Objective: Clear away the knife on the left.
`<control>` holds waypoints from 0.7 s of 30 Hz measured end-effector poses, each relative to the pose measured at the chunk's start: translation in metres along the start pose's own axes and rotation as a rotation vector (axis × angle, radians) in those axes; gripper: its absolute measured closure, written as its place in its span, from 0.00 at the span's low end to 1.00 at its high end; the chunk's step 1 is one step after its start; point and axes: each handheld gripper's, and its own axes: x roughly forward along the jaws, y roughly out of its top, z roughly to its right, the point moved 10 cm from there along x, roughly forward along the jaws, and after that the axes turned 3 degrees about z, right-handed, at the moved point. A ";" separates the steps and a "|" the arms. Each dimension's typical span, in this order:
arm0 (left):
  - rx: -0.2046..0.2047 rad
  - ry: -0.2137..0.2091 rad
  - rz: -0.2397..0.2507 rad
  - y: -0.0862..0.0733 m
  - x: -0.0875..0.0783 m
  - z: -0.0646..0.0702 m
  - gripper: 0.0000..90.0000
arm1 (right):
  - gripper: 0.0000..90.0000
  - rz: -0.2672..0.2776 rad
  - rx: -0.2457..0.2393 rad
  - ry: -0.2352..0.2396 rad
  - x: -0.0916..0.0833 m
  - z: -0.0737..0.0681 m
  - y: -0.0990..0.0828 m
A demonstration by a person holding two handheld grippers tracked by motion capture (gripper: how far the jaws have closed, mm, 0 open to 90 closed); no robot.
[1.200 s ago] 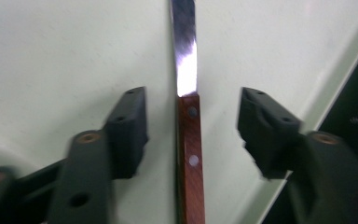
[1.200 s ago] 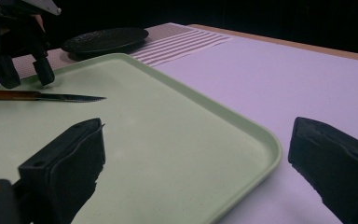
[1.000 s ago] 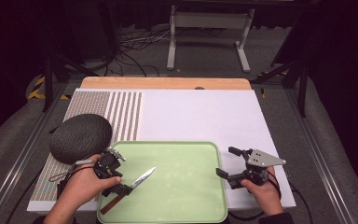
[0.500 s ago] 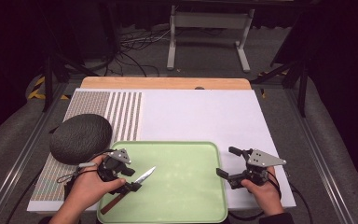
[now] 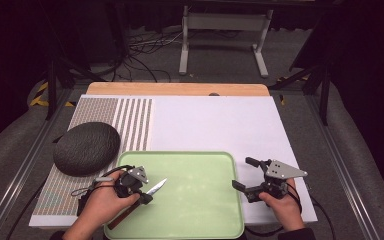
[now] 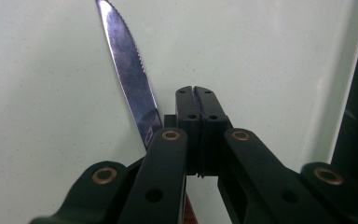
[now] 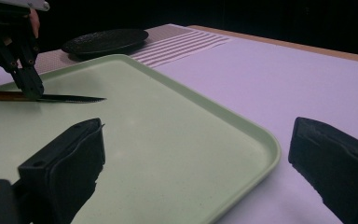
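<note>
A serrated knife [image 5: 156, 187] with a brown handle lies flat on the pale green tray [image 5: 200, 210], blade pointing up-right. My left gripper [image 5: 145, 196] is down on the tray at the joint of blade and handle. Its jaws have just been closing and now meet pad to pad [image 6: 196, 91]. Nothing shows between them, and the blade [image 6: 130, 70] runs beside and under the left jaw. The right gripper view shows that gripper's [image 7: 30, 86] tips touching the knife [image 7: 70, 98]. My right gripper [image 5: 243, 173] stands open at the tray's right rim, empty [image 7: 196, 158].
A dark round plate [image 5: 86, 147] rests on the striped mat [image 5: 135, 122] left of the tray. Beyond the tray lies a white board [image 5: 215, 125] with a wooden edge [image 5: 180, 89] at the back. Cables trail from both grippers toward the front edge.
My left gripper shifted slightly right, over the knife, and its jaws went from wide apart to closed. The knife and my right gripper have stayed where they were.
</note>
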 end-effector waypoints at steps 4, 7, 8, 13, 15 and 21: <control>0.005 -0.001 -0.024 -0.003 0.002 -0.001 1.00 | 0.05 0.000 -0.001 0.000 0.000 0.000 0.000; -0.001 -0.004 -0.030 -0.005 0.003 -0.002 1.00 | 0.05 0.001 -0.001 0.000 -0.001 0.000 0.000; 0.001 -0.004 -0.033 -0.005 0.004 -0.002 1.00 | 0.05 0.001 -0.001 -0.001 -0.001 0.001 0.000; -0.011 -0.005 -0.044 -0.008 0.003 -0.003 1.00 | 0.05 0.001 -0.001 0.000 -0.001 0.001 0.000; -0.009 -0.003 -0.049 -0.009 0.002 -0.005 1.00 | 0.05 0.003 0.000 -0.001 -0.001 0.001 0.000; -0.022 0.009 -0.063 -0.013 0.001 -0.008 1.00 | 0.05 0.004 0.001 -0.003 -0.002 0.001 0.001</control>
